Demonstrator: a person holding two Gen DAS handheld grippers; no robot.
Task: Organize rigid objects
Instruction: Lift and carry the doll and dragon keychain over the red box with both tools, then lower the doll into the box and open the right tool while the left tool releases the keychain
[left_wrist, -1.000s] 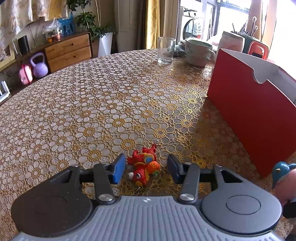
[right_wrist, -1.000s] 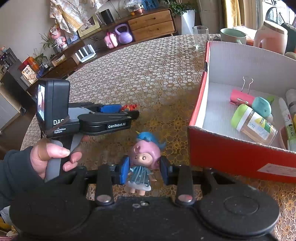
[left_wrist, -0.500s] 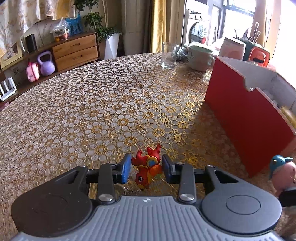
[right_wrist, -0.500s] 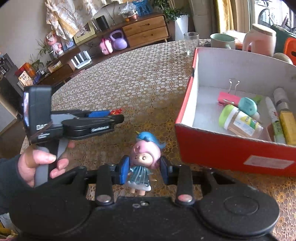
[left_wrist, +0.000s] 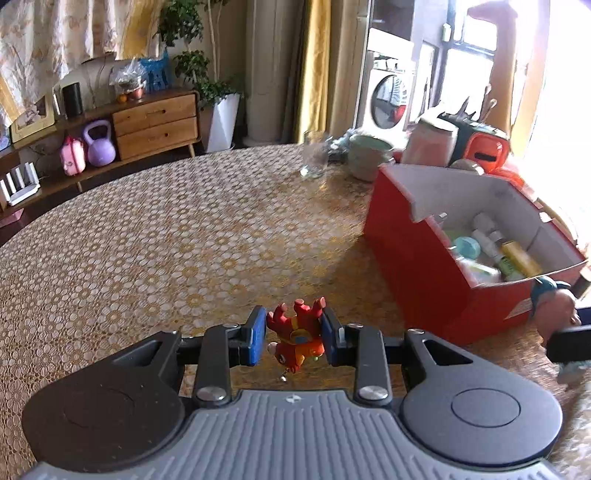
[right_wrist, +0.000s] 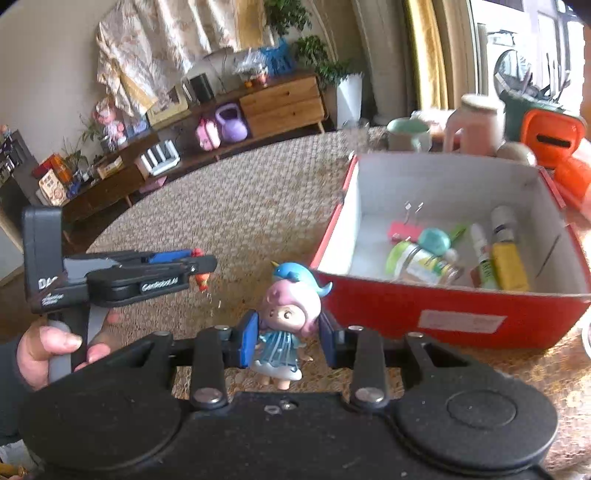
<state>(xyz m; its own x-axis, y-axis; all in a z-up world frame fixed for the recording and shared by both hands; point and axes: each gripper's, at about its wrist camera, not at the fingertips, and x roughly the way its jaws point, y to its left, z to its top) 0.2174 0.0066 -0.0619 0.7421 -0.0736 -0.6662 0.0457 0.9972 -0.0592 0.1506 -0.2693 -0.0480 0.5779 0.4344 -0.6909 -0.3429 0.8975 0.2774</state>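
Note:
My left gripper (left_wrist: 294, 338) is shut on a small red and orange toy figure (left_wrist: 297, 338) and holds it above the table; the gripper also shows in the right wrist view (right_wrist: 192, 266). My right gripper (right_wrist: 286, 338) is shut on a doll (right_wrist: 286, 317) with pink hair, a blue whale hat and a blue dress, lifted off the table. A red box (right_wrist: 443, 314) with a white inside stands to the right, also in the left wrist view (left_wrist: 424, 280). It holds a jar (right_wrist: 421, 264), a pink binder clip (right_wrist: 404, 230), tubes and other small items.
The round table (left_wrist: 166, 240) has a gold floral lace cover. At its far side stand a glass (left_wrist: 314, 158), a green mug (left_wrist: 367, 157), a pink kettle (left_wrist: 430, 142) and an orange container (left_wrist: 484, 151). A wooden sideboard stands beyond.
My left gripper has closed on the red toy and lifted it from the table. Both grippers have risen, so the box's inside now shows from the left.

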